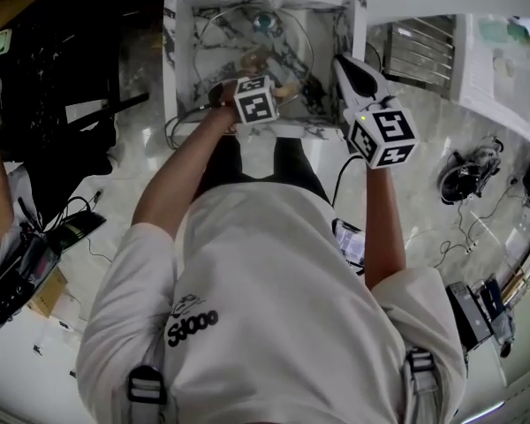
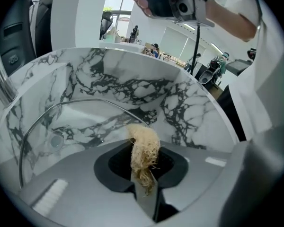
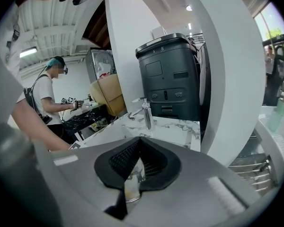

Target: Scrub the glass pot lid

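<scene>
The glass pot lid (image 1: 238, 38) leans inside the marble sink (image 1: 184, 51). In the left gripper view its metal rim arcs across the basin around the clear glass (image 2: 80, 126), with the knob (image 2: 54, 140) at the left. My left gripper (image 1: 247, 82) (image 2: 143, 150) is down in the sink, shut on a tan loofah scrubber (image 2: 144, 138) whose tip sits just in front of the lid's right edge. My right gripper (image 1: 346, 67) (image 3: 138, 148) is raised over the sink's right rim, away from the lid. Its jaws are closed to a narrow slit with nothing gripped.
A faucet (image 3: 146, 110) stands on the marble counter at the back of the sink. A tall black bin (image 3: 168, 82) is behind it, and a wire dish rack (image 1: 420, 51) is to the right. Another person (image 3: 49, 98) works at a far counter. Cables lie on the floor (image 1: 464, 228).
</scene>
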